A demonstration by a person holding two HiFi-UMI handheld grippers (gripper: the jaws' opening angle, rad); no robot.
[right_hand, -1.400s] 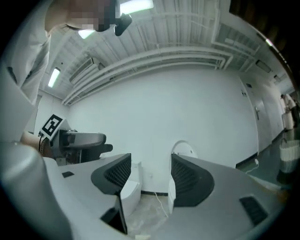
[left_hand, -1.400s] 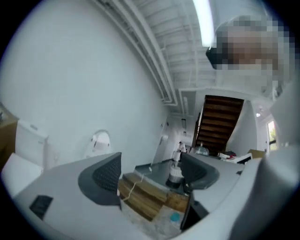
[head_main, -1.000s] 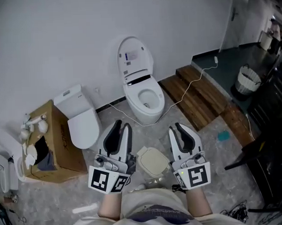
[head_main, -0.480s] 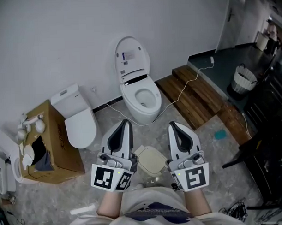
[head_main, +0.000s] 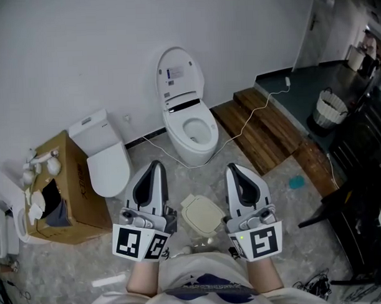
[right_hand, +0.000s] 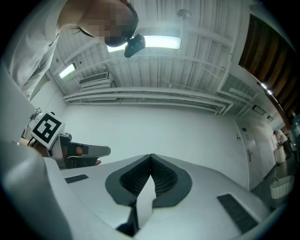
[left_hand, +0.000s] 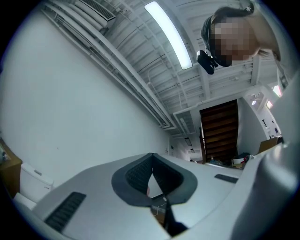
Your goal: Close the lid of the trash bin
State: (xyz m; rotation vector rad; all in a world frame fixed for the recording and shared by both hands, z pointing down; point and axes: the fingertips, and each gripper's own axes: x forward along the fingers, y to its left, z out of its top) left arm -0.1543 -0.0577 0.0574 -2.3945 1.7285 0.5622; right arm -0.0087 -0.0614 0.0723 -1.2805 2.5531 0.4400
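In the head view a small beige trash bin [head_main: 202,215] stands on the speckled floor just ahead of me, and from above its lid looks flat on top. The left gripper [head_main: 155,166] hangs to the left of the bin and the right gripper [head_main: 233,170] to its right, both above the bin and apart from it. Each points forward and a little upward. In the left gripper view the left gripper [left_hand: 151,155] has its dark pads pressed together with nothing between them. The right gripper [right_hand: 151,156] shows the same in the right gripper view, facing a bare white wall.
A toilet with its lid raised [head_main: 189,126] stands against the wall ahead, and a closed white toilet [head_main: 106,163] sits to its left. A cardboard box [head_main: 67,190] is at the left. Wooden steps [head_main: 264,124], a white cable [head_main: 240,131] and a basket [head_main: 331,109] lie right.
Both grippers' jaws have gone from slightly apart to shut. The left gripper has shifted a little to the left, away from the bin.
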